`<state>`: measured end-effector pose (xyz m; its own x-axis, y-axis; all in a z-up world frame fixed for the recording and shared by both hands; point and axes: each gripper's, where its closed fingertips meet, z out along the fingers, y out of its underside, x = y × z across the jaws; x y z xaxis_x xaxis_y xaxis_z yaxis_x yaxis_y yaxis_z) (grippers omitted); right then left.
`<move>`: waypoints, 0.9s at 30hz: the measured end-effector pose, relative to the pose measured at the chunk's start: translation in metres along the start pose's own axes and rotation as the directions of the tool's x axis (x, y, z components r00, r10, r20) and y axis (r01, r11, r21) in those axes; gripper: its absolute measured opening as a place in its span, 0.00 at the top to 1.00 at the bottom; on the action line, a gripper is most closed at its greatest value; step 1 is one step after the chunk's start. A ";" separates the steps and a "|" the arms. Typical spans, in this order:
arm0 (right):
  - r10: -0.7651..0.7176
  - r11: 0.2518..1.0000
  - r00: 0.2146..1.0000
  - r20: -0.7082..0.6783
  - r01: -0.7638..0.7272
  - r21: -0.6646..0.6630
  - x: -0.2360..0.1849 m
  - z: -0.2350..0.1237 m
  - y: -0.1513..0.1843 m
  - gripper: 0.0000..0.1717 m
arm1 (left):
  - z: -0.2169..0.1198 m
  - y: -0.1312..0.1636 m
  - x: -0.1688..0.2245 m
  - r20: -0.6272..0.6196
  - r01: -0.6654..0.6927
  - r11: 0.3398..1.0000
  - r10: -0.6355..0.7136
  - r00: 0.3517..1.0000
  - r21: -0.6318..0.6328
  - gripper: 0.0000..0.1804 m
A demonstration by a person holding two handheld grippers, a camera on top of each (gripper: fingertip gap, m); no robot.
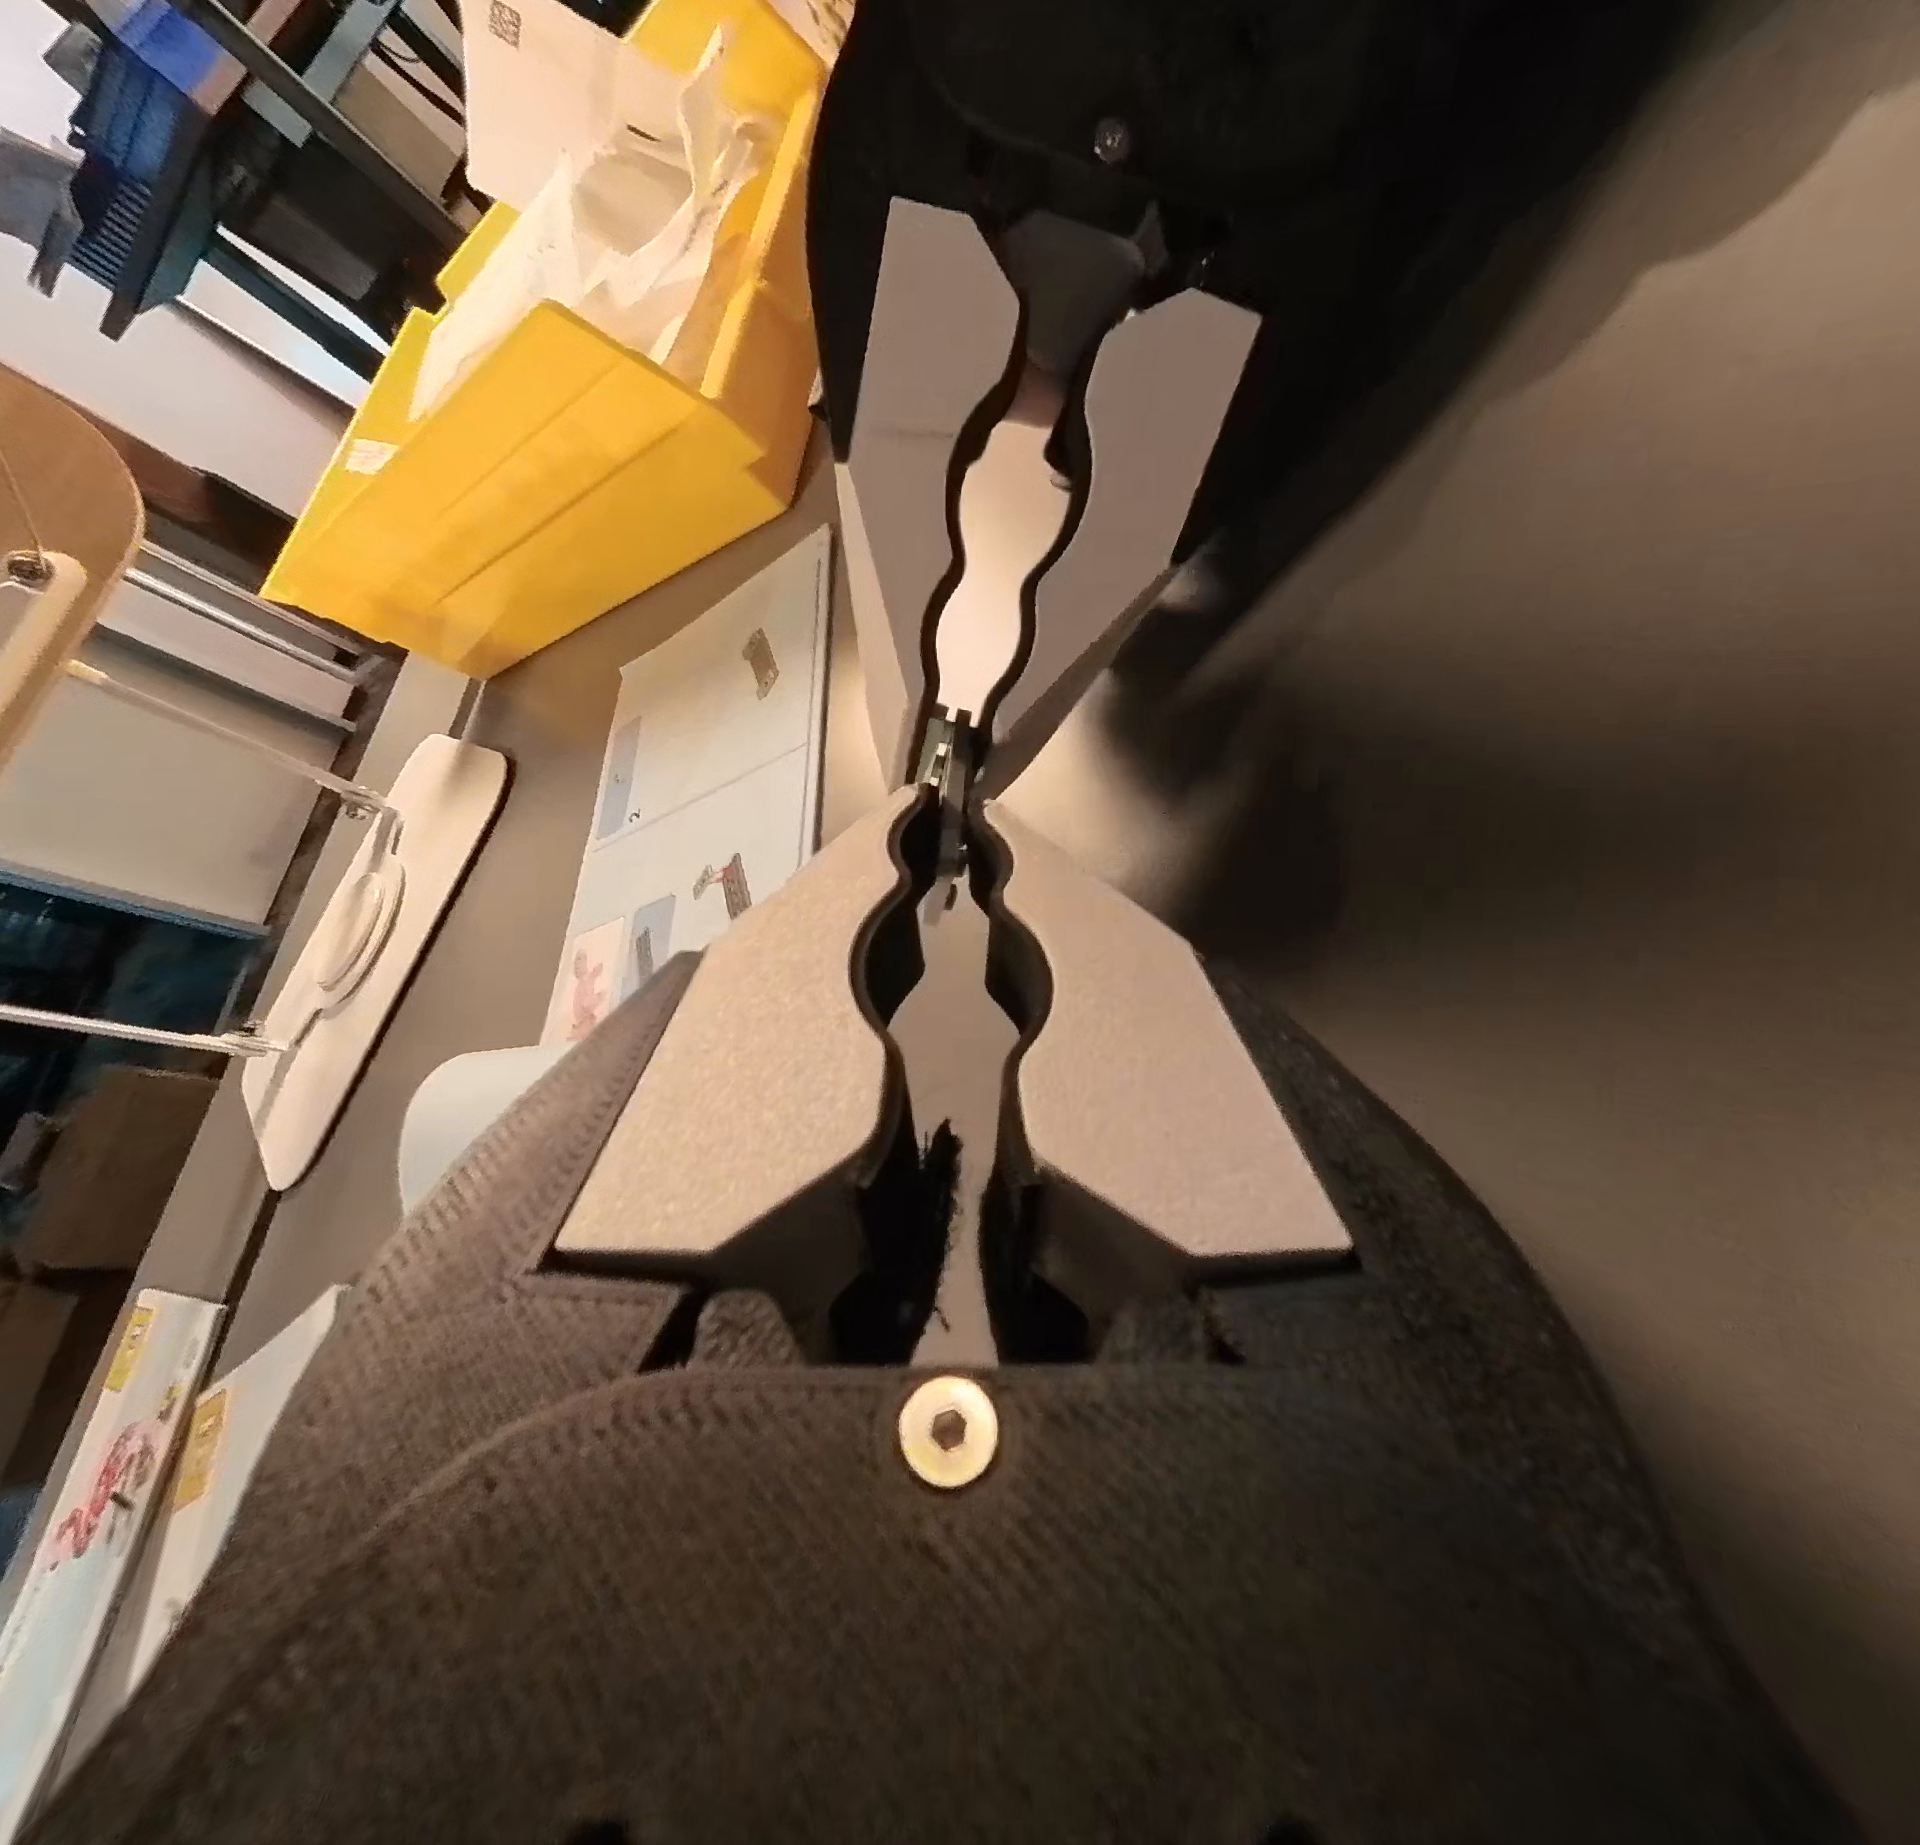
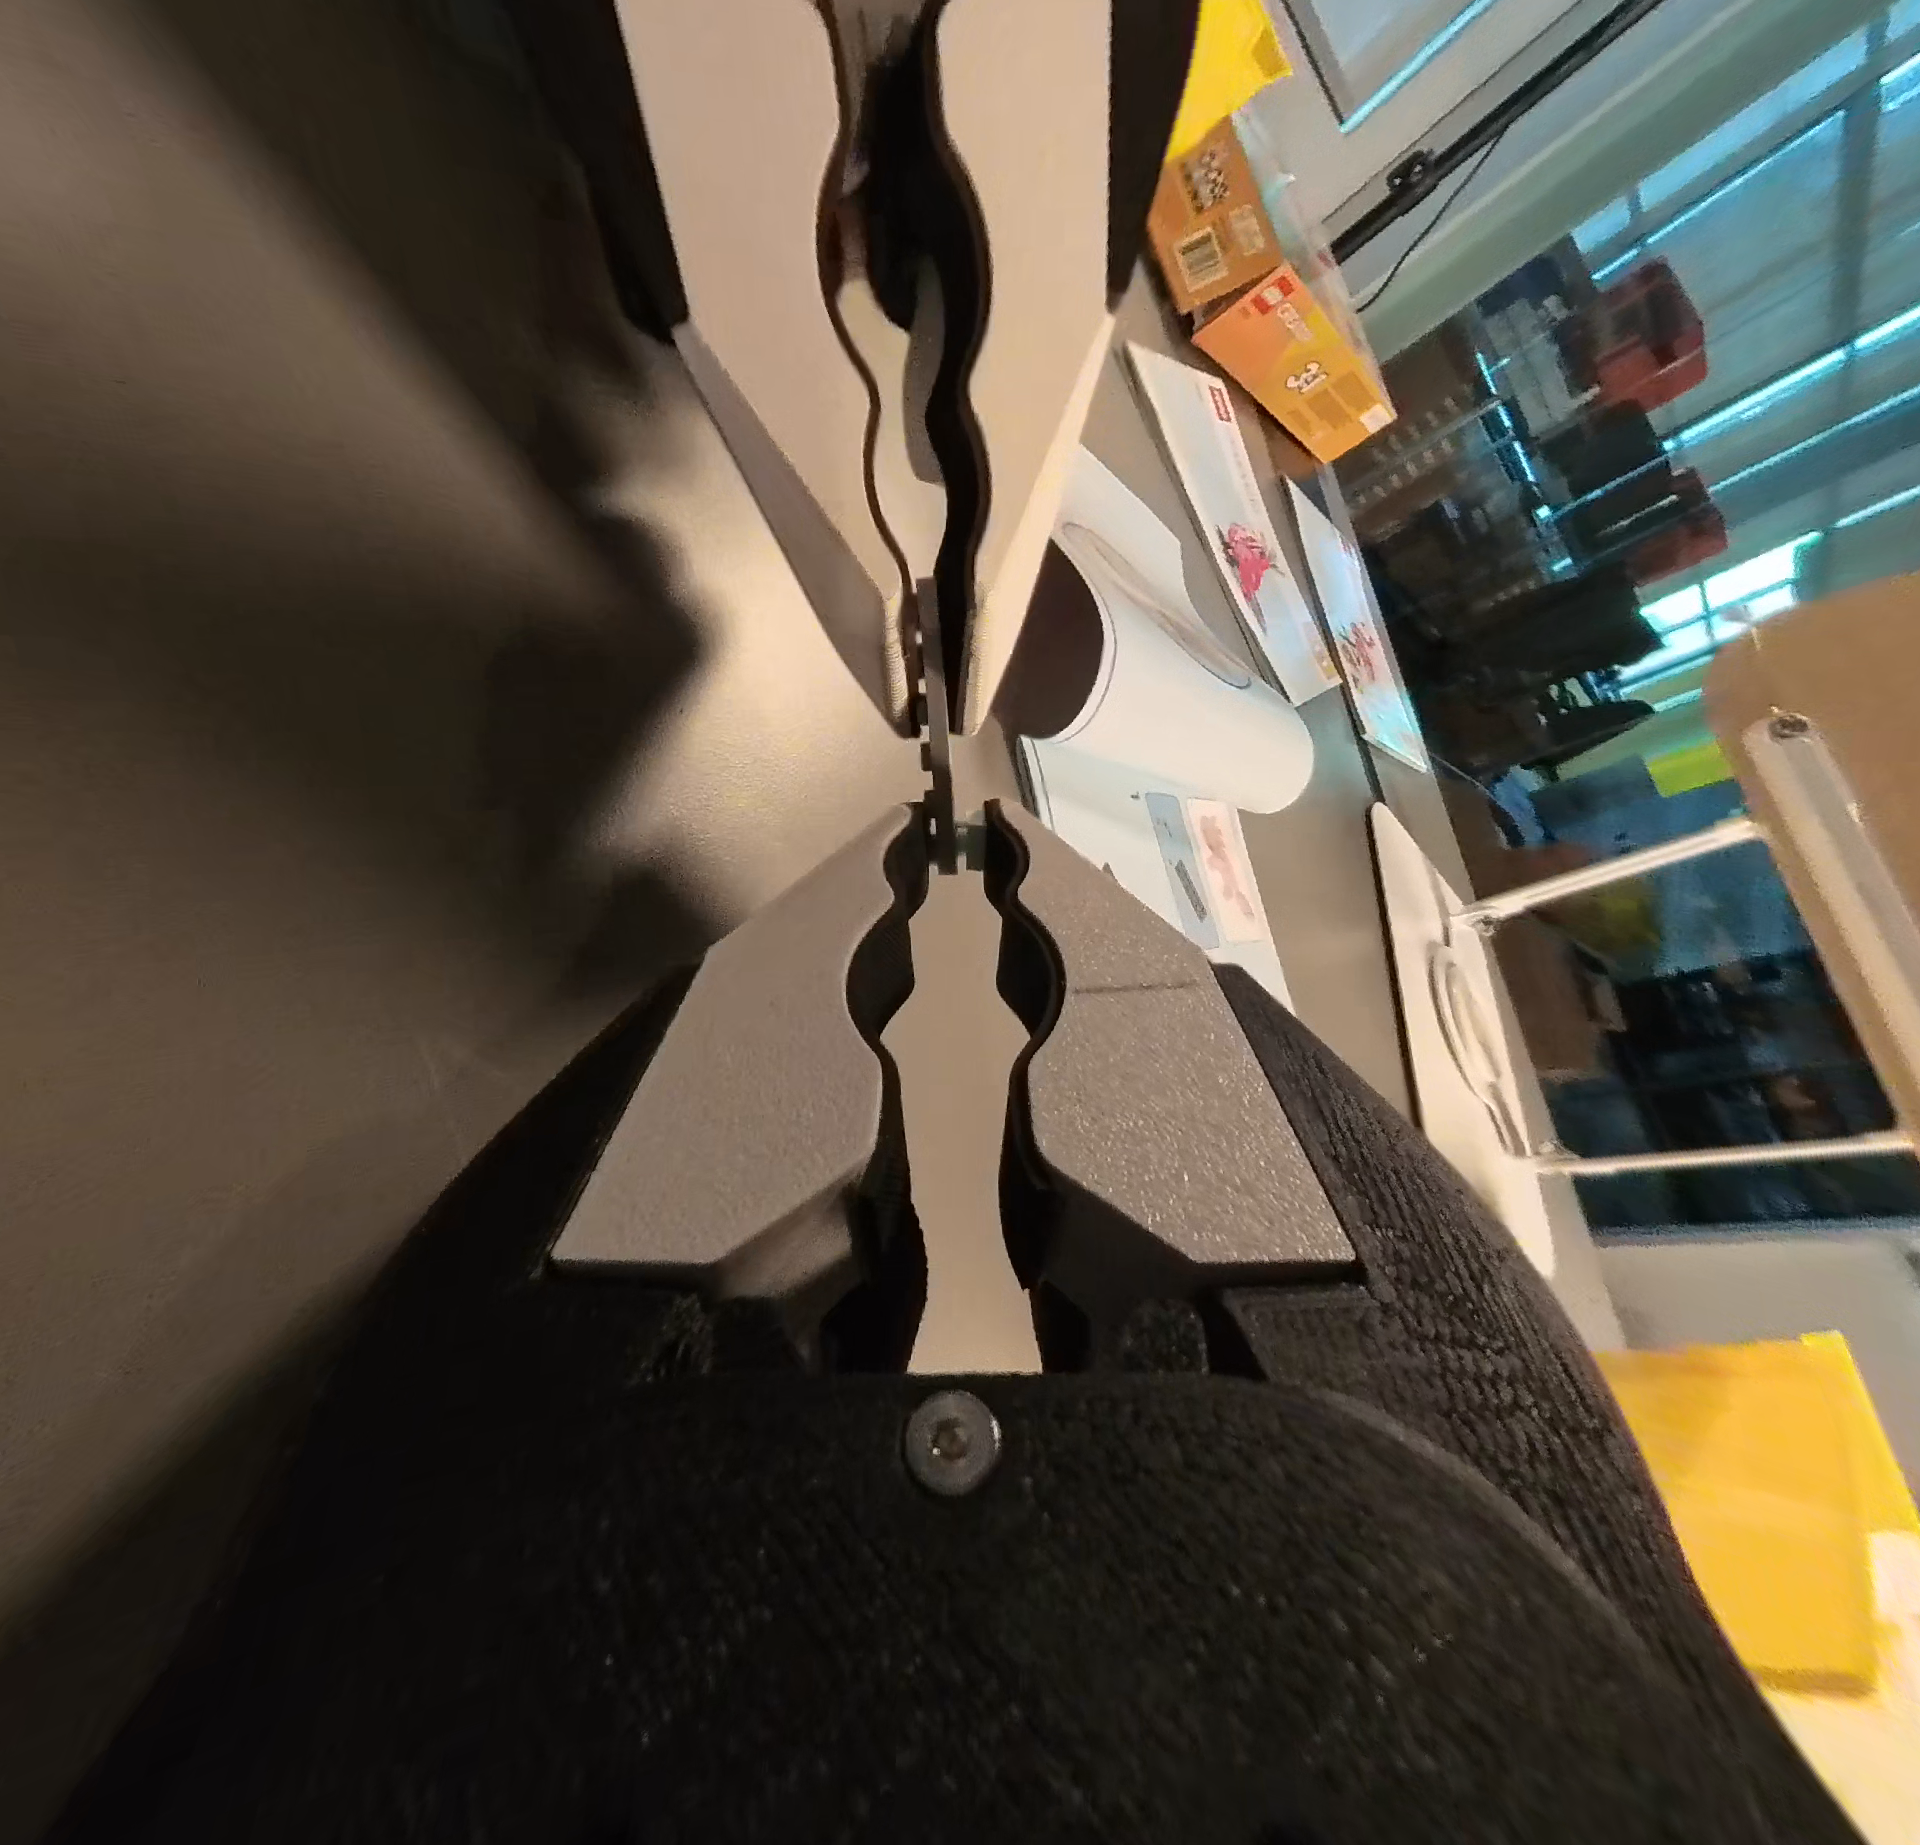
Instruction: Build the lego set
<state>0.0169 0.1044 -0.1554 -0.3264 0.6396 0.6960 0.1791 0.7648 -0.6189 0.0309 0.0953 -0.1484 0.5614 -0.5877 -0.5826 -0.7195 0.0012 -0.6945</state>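
Both tongs meet tip to tip on one small dark grey studded plate (image 2: 938, 756), a toy-brick piece held above the bench (image 2: 312, 652). Its long axis runs straight from one pair of tips to the other. The right tongs (image 2: 951, 850) are nearly closed on the plate's near end; the left tongs (image 1: 948, 839) are pinched almost fully together on the opposite end. Neither is nearer. Taking the plate as landmark, a white cylinder (image 2: 1174, 694) lies on the bench just beyond it.

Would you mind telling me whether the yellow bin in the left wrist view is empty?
No, the yellow bin holds crumpled white paper or plastic bags that rise above its rim.
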 end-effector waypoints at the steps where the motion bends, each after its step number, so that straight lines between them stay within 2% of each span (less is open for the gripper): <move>1: 0.009 1.000 1.000 -0.002 -0.009 0.010 0.001 0.000 -0.001 0.95 | -0.001 -0.001 0.000 0.005 -0.008 1.000 0.008 1.000 0.005 0.98; 9: -0.038 0.999 0.997 -0.067 0.040 0.018 0.006 -0.004 -0.006 0.95 | -0.004 -0.006 -0.004 0.038 -0.046 0.998 0.045 0.998 0.032 0.98; 17: -0.125 0.991 0.990 -0.071 0.122 -0.049 0.004 -0.004 -0.004 0.96 | -0.004 -0.005 -0.002 0.024 -0.054 0.998 0.053 0.998 0.023 0.98; 21: -0.211 0.976 0.971 -0.110 0.203 -0.080 0.006 -0.005 -0.004 0.96 | -0.004 -0.005 -0.003 0.024 -0.027 0.999 0.027 0.999 0.027 0.98; 25: -0.372 0.927 0.911 -0.177 0.353 -0.130 0.010 -0.006 -0.006 0.96 | -0.005 -0.005 -0.006 0.023 0.002 0.999 -0.003 1.000 0.038 0.98; 27: -0.401 0.915 0.895 -0.196 0.380 -0.138 0.012 -0.007 -0.007 0.96 | -0.006 -0.006 -0.007 0.016 0.026 0.998 -0.027 1.000 0.054 0.98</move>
<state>0.0184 0.1070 -0.1398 -0.1818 0.2807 0.9424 0.1677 0.9532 -0.2516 0.0288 0.0945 -0.1376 0.5869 -0.5744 -0.5706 -0.6818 0.0295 -0.7310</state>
